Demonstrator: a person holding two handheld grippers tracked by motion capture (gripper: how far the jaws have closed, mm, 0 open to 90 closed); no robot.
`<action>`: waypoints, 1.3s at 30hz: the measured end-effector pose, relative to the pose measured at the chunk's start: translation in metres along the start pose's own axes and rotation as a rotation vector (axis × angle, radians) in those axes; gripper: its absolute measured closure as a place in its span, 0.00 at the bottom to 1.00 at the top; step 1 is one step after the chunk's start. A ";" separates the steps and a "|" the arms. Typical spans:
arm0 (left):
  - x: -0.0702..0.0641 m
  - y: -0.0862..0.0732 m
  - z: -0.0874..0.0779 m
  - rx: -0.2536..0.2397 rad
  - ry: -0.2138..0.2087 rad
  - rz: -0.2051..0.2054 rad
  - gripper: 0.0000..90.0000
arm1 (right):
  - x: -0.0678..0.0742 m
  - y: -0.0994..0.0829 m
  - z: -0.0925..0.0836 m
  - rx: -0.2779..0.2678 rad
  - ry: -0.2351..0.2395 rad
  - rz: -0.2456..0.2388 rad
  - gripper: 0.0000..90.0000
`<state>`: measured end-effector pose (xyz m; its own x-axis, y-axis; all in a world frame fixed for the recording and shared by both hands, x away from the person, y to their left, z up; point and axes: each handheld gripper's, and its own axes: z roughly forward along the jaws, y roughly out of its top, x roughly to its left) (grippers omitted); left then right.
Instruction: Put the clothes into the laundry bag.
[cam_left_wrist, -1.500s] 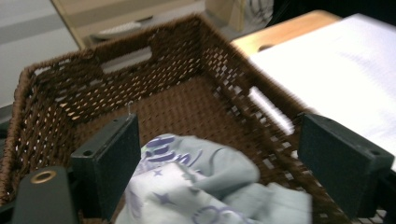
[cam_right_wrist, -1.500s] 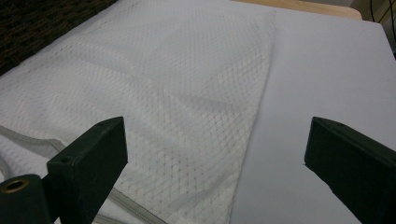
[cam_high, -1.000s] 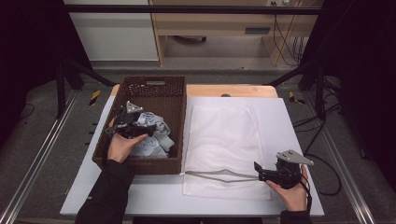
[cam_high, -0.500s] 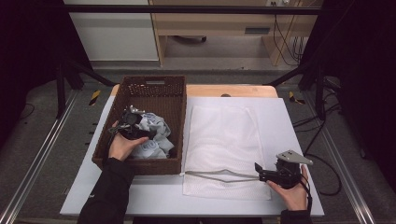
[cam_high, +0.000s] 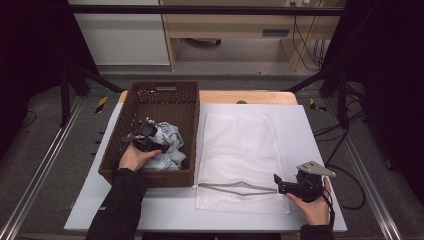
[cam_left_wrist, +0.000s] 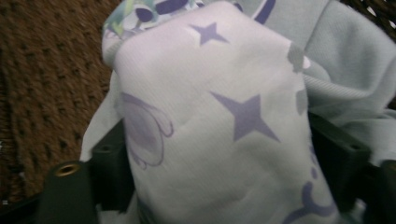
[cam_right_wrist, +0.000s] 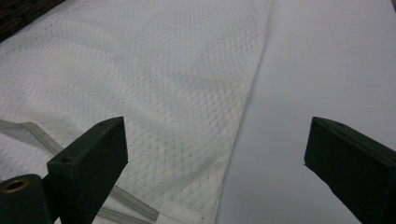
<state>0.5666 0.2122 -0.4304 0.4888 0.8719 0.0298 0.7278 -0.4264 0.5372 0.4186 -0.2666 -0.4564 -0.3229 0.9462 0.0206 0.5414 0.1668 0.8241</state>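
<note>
A pile of pale printed garments (cam_high: 167, 145) lies in the brown wicker basket (cam_high: 165, 90) at the left. My left gripper (cam_high: 147, 137) is down in the basket. Its jaws have just been closing and press from both sides on a fold of white cloth with purple stars (cam_left_wrist: 224, 84), which bulges between them at my left gripper (cam_left_wrist: 217, 140). A white mesh laundry bag (cam_high: 240, 150) lies flat to the right of the basket. My right gripper (cam_high: 277, 182) rests at the bag's near right corner, open, with the bag's edge (cam_right_wrist: 187, 116) under the gap at my right gripper (cam_right_wrist: 215, 135).
The bag's grey zipper (cam_high: 235, 187) runs along its near edge. Basket and bag sit on a white board (cam_high: 310, 130) over a wooden table. Black frame legs and cables stand beyond the table's far corners. Metal rails run along the floor on both sides.
My left hand has sunk into the basket and moved right onto the cloth pile, with the jaws now around a fold. The right hand has stayed put.
</note>
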 end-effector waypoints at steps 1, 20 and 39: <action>-0.001 0.000 0.001 0.020 -0.011 -0.003 0.32 | 0.000 0.000 0.000 0.003 0.003 0.003 0.07; -0.008 0.005 -0.011 0.058 0.018 0.000 0.76 | -0.001 -0.001 0.000 0.004 0.003 0.003 0.08; 0.004 -0.004 -0.060 -0.395 0.003 -0.134 0.79 | -0.002 0.000 -0.002 -0.008 0.008 0.003 0.09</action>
<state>0.5368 0.2320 -0.3819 0.4002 0.9144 -0.0601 0.5439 -0.1842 0.8186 0.4180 -0.2694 -0.4558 -0.3274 0.9445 0.0272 0.5359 0.1619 0.8286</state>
